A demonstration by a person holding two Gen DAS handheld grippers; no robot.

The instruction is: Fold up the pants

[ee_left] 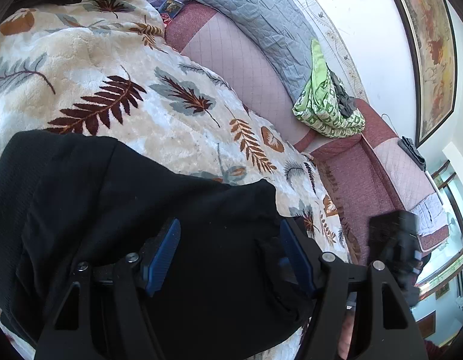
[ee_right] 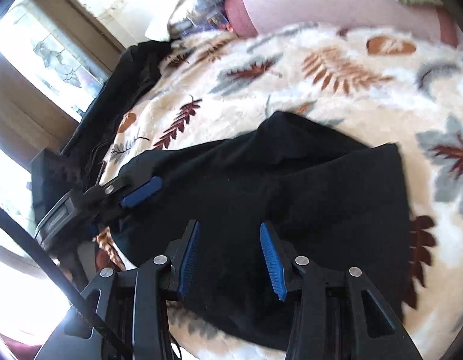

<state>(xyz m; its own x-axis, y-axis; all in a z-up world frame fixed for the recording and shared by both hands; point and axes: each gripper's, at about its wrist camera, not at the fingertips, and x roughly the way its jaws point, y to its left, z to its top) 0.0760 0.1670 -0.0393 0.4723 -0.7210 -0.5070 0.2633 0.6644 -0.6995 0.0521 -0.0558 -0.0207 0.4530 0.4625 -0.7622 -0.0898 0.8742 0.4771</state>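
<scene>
Black knit pants (ee_right: 291, 180) lie part-folded on leaf-print fleece blanket (ee_right: 321, 69); more folds likely left. Left hand-held gripper (ee_left: 229, 255) wide, right hand-held gripper (ee_right: 229, 252) wide, both empty above fabric.

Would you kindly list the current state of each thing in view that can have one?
black pants: lying on the leaf-print blanket, partly folded, not gripped
left gripper: open, over the pants
right gripper: open, over the pants
green patterned cloth: crumpled in a heap on the sofa
blue quilt: draped along the sofa back
</scene>
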